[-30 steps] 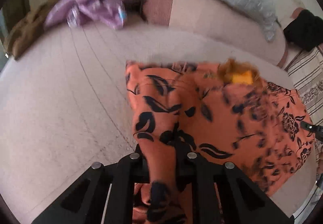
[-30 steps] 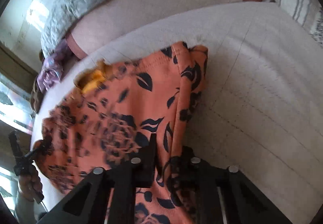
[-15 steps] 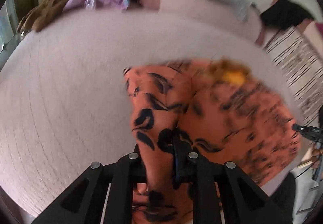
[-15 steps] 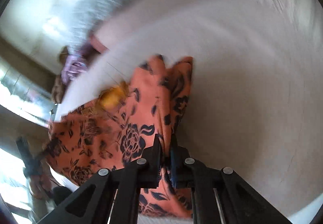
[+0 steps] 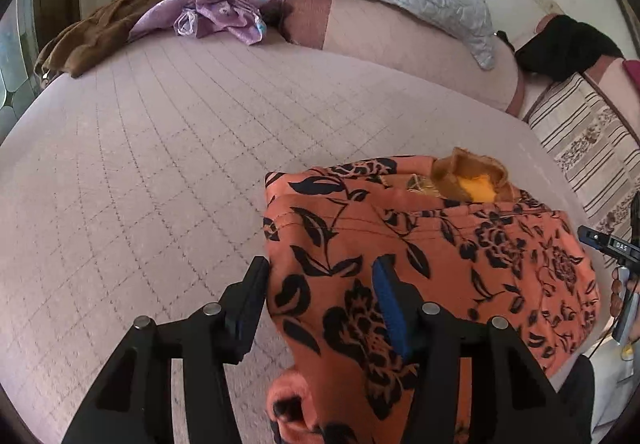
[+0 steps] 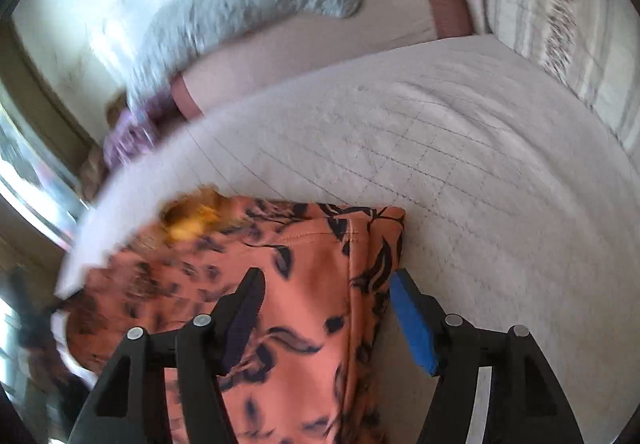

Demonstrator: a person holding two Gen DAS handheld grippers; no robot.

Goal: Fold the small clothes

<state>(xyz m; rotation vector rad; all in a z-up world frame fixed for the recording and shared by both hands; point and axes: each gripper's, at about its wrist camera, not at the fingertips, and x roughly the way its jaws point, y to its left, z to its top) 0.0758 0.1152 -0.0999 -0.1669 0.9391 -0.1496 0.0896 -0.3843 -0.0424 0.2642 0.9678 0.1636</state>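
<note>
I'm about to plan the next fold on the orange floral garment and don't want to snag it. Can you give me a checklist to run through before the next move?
1. Left gripper released: ok, jaws have just been opening, pads apart, cloth loose between them.
2. Right gripper released: ok, jaws have just been opening, fabric edge lies between them, not pinched.
3. Orange floral garment folded over on the quilted bed cover: ok, a doubled layer shows.
4. Near edge flat: not ok, cloth bunches by the left gripper.
5. Yellow inner patch tucked in: not ok, it shows at the top.
6. Far-side corners aligned: cannot tell.
</note>
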